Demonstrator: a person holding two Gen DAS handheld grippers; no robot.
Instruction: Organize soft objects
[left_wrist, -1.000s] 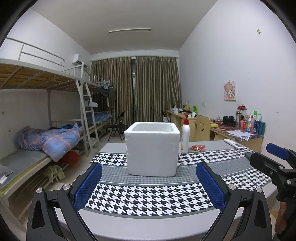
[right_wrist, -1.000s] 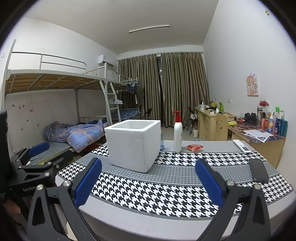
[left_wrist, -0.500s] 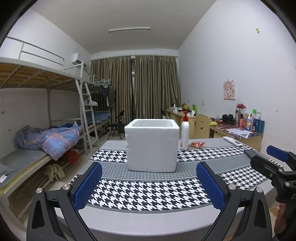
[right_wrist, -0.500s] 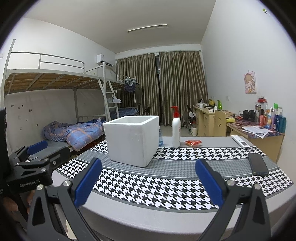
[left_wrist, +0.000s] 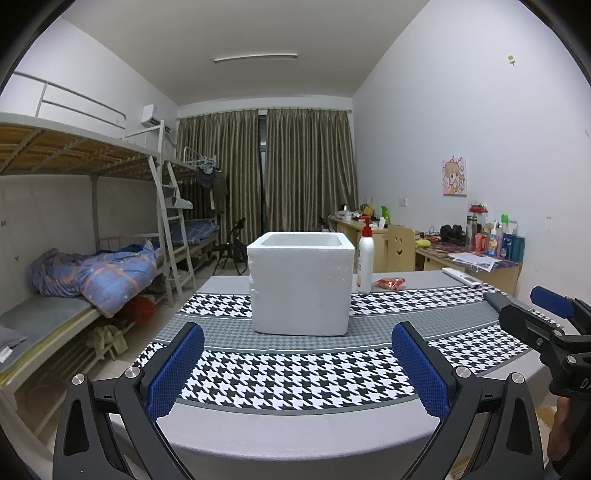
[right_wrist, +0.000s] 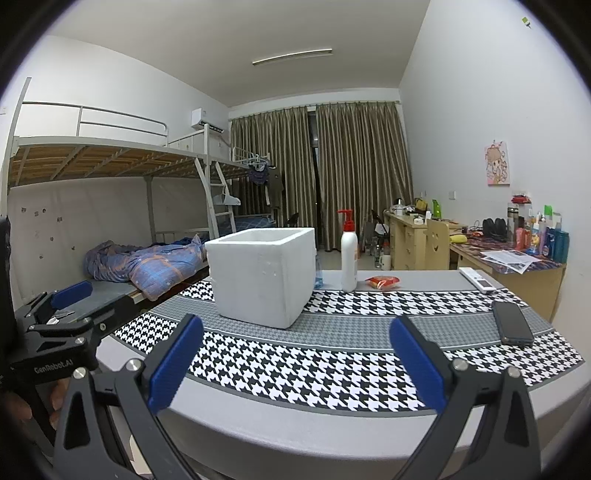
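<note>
A white foam box (left_wrist: 301, 284) (right_wrist: 264, 275) stands open-topped on the houndstooth table runner (left_wrist: 295, 376) (right_wrist: 332, 365). Behind it lies a small red snack packet (left_wrist: 389, 283) (right_wrist: 382, 282), and a white pump bottle (left_wrist: 365, 258) (right_wrist: 349, 254) stands upright beside the box. My left gripper (left_wrist: 297, 365) is open over the table's near edge, nothing between its blue pads. My right gripper (right_wrist: 295, 363) is open too, to the right of the left one and equally empty. The box's inside is hidden from both views.
A black phone (right_wrist: 511, 326) lies on the runner at the right, a white remote (right_wrist: 478, 279) beyond it. A bunk bed (left_wrist: 74, 266) with a blue quilt fills the left side; cluttered desks (right_wrist: 509, 258) line the right wall.
Both grippers have sunk lower and tilted up slightly, so the box top now looks nearly level with the cameras. Both stay open and nothing on the table has moved.
</note>
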